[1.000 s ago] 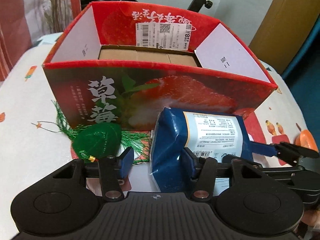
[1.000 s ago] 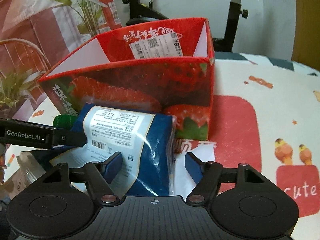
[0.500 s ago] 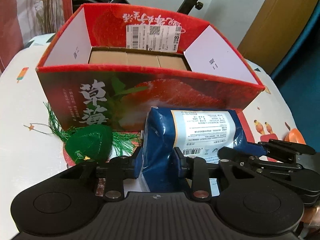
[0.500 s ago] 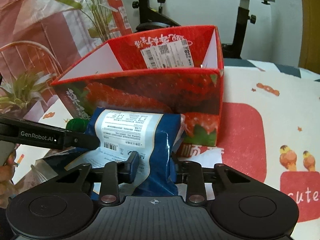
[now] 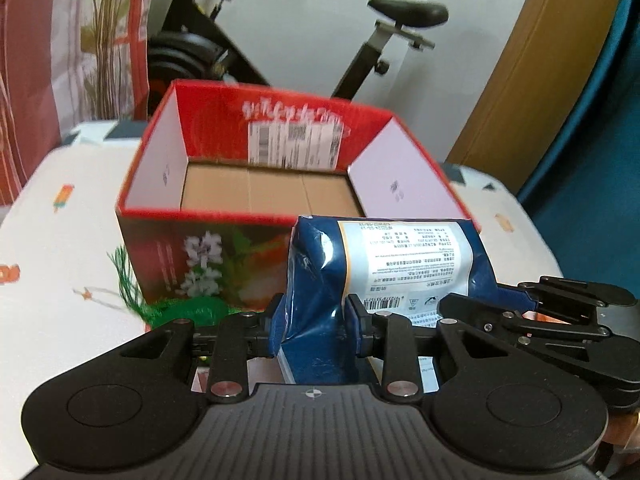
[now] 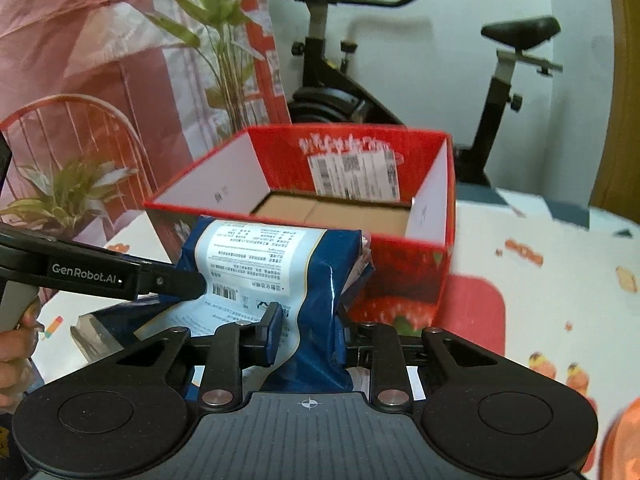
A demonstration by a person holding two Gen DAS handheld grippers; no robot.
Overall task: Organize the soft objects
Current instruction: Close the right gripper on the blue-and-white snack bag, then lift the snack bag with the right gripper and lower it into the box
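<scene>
A soft blue bag with a white label point(image 5: 384, 264) hangs lifted just in front of an open red strawberry box point(image 5: 200, 216). Both grippers hold it. My left gripper point(image 5: 314, 320) is shut on the bag's left end, its pads pinching the blue film. At the other end my right gripper point(image 6: 310, 322) has the bag point(image 6: 280, 256) between its pads, and its jaws are still closing on it. The box point(image 6: 400, 240) shows a bare cardboard floor inside. The bag's top edge is about level with the box's near rim.
A green tasselled ornament point(image 5: 180, 308) lies on the patterned tablecloth point(image 5: 60, 280) at the box's near left corner. An exercise bike point(image 6: 504, 80) and a potted plant point(image 6: 208, 40) stand behind the table. A hand point(image 6: 16, 344) grips the left tool.
Both grippers closed on the ends of the blue bag and lifted it off the table. It now hangs up by the box's near rim, and the box floor has come into view.
</scene>
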